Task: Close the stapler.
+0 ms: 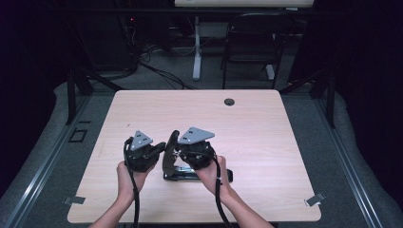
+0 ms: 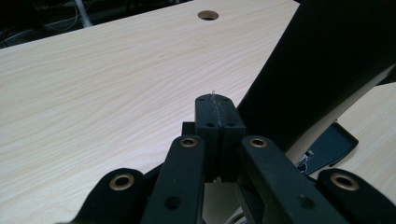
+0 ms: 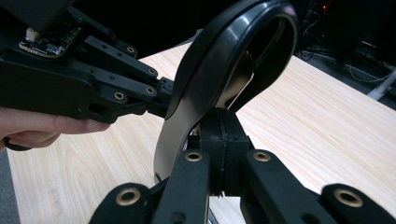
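your worktop (image 1: 266, 123) is pale wood grain with a round cable hole (image 1: 229, 101) near its far edge; grey floor, a dark chair (image 1: 252, 42) and loose cables lie beyond in a dim room. your left gripper (image 1: 161, 146) sits left of centre, its fingers (image 2: 208, 116) pressed together on a fine wire, tips against the raised arm of the black stapler (image 1: 170, 154). the stapler stands open near the worktop's front, base flat. your right gripper (image 1: 177, 151), just beside it, has its fingers (image 3: 223, 135) pressed together under that arm.
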Tool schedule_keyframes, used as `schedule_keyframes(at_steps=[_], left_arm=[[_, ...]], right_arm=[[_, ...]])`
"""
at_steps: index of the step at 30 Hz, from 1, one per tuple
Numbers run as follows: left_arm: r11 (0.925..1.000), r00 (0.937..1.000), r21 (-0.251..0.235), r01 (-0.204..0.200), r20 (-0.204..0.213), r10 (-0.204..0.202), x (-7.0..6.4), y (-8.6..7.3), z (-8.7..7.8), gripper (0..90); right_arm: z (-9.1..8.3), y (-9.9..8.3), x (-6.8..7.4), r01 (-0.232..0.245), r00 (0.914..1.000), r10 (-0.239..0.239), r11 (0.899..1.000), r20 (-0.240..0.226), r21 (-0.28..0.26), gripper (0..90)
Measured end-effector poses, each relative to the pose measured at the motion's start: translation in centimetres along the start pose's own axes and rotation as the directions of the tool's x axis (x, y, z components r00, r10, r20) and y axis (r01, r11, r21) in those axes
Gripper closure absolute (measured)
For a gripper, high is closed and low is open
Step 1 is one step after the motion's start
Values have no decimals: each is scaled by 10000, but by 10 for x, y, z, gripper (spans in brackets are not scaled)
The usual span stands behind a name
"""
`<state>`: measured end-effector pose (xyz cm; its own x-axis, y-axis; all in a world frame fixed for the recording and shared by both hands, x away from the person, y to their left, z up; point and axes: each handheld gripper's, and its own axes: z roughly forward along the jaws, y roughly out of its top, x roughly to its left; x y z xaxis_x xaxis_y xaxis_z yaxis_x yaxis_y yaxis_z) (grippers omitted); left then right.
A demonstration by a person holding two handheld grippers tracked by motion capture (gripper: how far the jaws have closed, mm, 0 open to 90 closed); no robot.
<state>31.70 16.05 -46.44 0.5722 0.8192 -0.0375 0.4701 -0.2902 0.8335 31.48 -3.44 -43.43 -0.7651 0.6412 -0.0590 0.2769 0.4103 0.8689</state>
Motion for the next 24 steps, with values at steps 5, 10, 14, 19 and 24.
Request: schedule_keyframes(at_steps=[5,10,14,19,24], left_arm=[[9999,9999,110,-110,81,109,-4,1,6,900],[9997,9997,186,-188,169,185,-8,2,12,900],[9988,9990,347,-360,293,350,-12,2,18,900],[9973,9977,470,-557,414,537,-18,2,25,900],[9958,9966,604,-681,508,651,-23,1,32,893]], right_arm=[[-7,-10,-6,-297,9995,297,9995,65,-79,900],[-12,-20,-11,-609,9981,611,9980,108,-196,900],[-16,-32,-17,-946,9953,950,9953,175,-229,900],[-19,-49,-26,-1560,9876,1564,9874,159,-277,900],[-21,-64,-33,-2006,9793,2012,9794,233,-249,900]])
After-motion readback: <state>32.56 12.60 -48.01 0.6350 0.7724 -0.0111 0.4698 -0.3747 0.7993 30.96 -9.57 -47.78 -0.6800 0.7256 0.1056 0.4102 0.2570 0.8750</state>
